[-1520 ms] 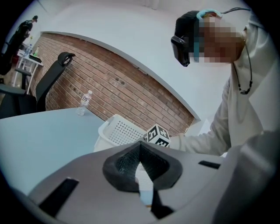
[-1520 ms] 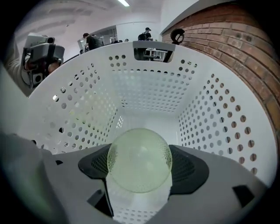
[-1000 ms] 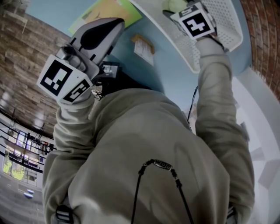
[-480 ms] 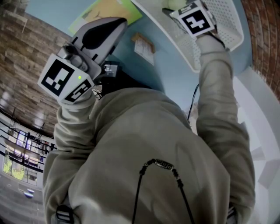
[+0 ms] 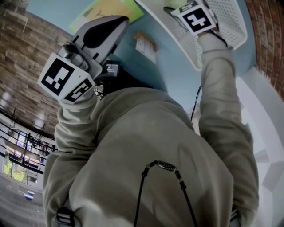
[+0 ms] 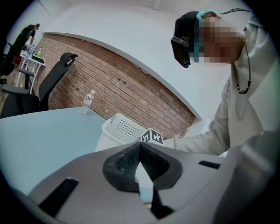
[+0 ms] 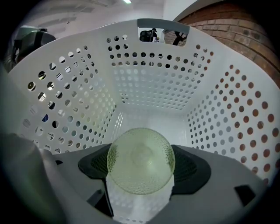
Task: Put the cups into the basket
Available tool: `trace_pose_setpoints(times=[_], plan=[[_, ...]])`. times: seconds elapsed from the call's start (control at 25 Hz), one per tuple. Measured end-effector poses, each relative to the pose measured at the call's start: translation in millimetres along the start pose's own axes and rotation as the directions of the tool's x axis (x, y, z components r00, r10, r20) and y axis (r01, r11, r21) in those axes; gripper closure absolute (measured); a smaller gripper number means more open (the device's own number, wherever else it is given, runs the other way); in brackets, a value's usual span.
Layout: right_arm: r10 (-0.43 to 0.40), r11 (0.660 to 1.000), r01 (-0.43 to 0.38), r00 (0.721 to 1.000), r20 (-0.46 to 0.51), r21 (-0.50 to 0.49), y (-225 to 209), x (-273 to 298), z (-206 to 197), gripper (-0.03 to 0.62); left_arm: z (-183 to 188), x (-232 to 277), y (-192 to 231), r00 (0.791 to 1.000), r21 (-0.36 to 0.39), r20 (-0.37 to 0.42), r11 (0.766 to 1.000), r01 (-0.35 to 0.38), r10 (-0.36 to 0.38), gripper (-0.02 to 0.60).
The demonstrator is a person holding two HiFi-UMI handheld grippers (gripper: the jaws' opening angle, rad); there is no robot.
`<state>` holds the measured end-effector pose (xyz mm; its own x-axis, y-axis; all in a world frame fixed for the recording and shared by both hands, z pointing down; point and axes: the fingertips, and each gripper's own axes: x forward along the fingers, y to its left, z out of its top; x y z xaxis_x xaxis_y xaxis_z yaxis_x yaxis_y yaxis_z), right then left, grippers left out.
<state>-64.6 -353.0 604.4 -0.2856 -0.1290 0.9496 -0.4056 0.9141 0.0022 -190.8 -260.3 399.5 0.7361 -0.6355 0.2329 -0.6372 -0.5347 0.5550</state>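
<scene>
Desk: Since a second ago, what has moved?

Photographer: Only the right gripper (image 7: 140,173). Its marker cube (image 5: 195,17) sits a little nearer the top edge of the head view, farther over the white basket (image 5: 233,26). The left gripper (image 6: 141,151) holds its place above the blue table (image 6: 43,127).

Desk: What is the right one carrying?

Photographer: A pale green, dimpled glass cup (image 7: 141,161), clamped between the jaws with one round end facing the camera. Perforated basket walls rise on every side of it in the right gripper view, so cup and jaws are inside the basket, above its floor. Whether the cup touches that floor cannot be made out.

Desk: And the left?

Photographer: Jaws drawn together, tips meeting, nothing between them. It hangs to the basket's left, apart from it, near a green-and-yellow sheet (image 5: 111,11) lying on the table.

Desk: Background?

Photographer: A clear water bottle (image 6: 87,101) stands at the table's far end before a brick wall (image 6: 131,87), with a black chair (image 6: 54,81) to one side.
</scene>
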Motion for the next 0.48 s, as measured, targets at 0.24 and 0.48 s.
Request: trace_pose_setpoints(times=[0.24, 0.48], plan=[[-0.013, 1.0, 0.013, 1.0, -0.007, -0.006, -1.1, -0.1, -0.7, 0.203, 3.3, -2.9, -2.3, 1.0, -0.02, 0.019, 1.0, -0.001, 0.002, 0.583], [-0.016, 1.0, 0.016, 1.0, 0.002, -0.013, 4.1, -4.7, 1.8, 0.203, 8.1, -8.8, -5.6, 0.999, -0.016, 0.035, 1.0, -0.009, 0.01, 0.583]])
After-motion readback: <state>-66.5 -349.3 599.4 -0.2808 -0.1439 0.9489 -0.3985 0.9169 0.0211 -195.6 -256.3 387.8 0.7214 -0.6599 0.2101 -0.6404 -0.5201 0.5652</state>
